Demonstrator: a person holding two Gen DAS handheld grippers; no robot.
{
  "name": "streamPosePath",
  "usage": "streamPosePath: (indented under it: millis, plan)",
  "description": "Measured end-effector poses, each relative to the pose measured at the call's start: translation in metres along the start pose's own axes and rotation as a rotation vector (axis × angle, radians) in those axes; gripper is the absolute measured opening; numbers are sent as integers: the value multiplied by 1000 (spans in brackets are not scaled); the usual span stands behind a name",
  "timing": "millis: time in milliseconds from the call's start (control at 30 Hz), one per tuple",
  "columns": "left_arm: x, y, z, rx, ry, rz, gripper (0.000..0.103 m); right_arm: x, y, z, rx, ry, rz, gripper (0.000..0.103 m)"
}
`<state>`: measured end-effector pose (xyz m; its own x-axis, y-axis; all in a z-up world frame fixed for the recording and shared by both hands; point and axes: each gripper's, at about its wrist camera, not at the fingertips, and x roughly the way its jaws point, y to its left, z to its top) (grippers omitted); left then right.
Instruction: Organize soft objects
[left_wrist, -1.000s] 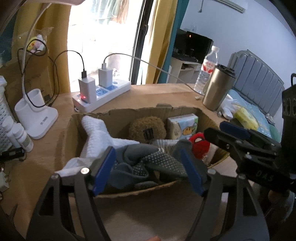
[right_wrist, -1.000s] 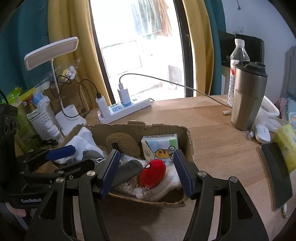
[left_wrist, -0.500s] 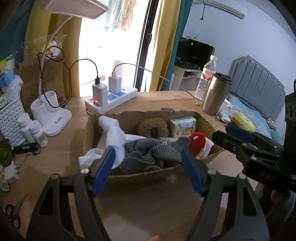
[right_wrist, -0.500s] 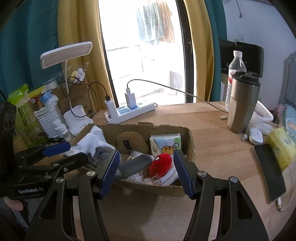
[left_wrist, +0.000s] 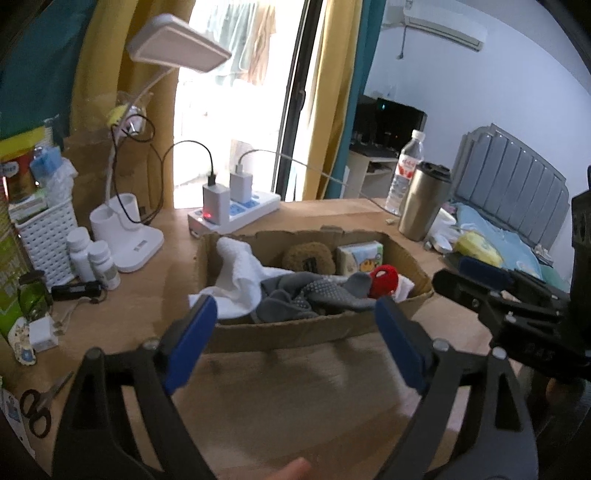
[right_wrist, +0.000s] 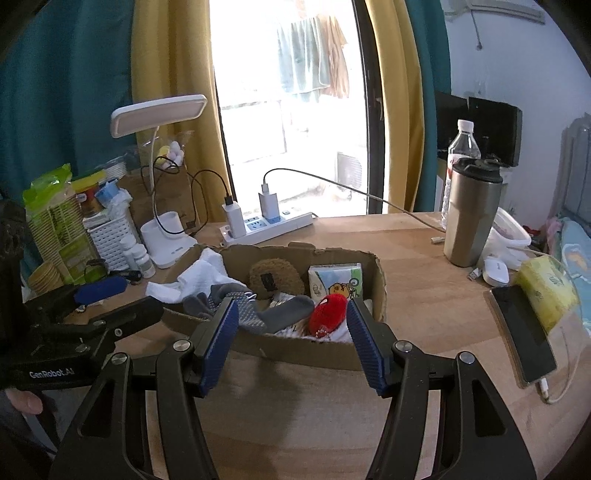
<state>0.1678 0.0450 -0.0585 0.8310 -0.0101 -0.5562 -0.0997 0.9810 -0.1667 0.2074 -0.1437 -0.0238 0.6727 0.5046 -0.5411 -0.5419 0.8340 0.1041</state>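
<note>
A shallow cardboard box (left_wrist: 295, 332) (right_wrist: 314, 352) sits on the wooden desk. It holds a white towel (left_wrist: 240, 273) (right_wrist: 199, 277), grey dotted socks (left_wrist: 314, 295) (right_wrist: 251, 314), a brown plush (left_wrist: 308, 256) (right_wrist: 275, 275), a tissue pack (left_wrist: 360, 254) (right_wrist: 334, 278) and a red plush (left_wrist: 384, 280) (right_wrist: 328, 314). My left gripper (left_wrist: 291, 332) is open and empty, in front of the box. My right gripper (right_wrist: 290, 332) is open and empty, in front of the box's right half.
A power strip (right_wrist: 266, 223) with chargers and a desk lamp (right_wrist: 162, 236) stand behind the box. A steel tumbler (right_wrist: 471, 218), water bottle (right_wrist: 461, 147), phone (right_wrist: 522, 332) and yellow pack (right_wrist: 546, 288) lie right. White basket (left_wrist: 46, 236), bottles (left_wrist: 96, 258) and scissors (left_wrist: 40, 402) lie left.
Both grippers have drawn back and up from the box, so it looks smaller and farther. The grey socks stay in the box, no longer between the left fingers.
</note>
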Motion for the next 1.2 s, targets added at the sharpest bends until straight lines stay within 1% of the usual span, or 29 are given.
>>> streamPosePath:
  millis: [200,433,767,967,1133,1200]
  plan:
    - [-22,-3,-5,16,-45,19,89,-17,8,-5,-9,-21,-9,64]
    - [-50,-8,-11,17,-100,15,89,-40,15,-14,-19,-51,-22,64]
    - [-85,-23,-21,47,-169,7,89,-79,15,-24,-42,-115,-85,64]
    - [-112,-34,-16,77,-235,-8,89,-107,12,-26,-36,-172,-130,65]
    - [-137,-48,-9,105,-289,-1,89,-137,12,-26,-43,-233,-160,66]
    - [-148,-55,-5,121,-315,15,89,-152,11,-25,-49,-268,-179,68]
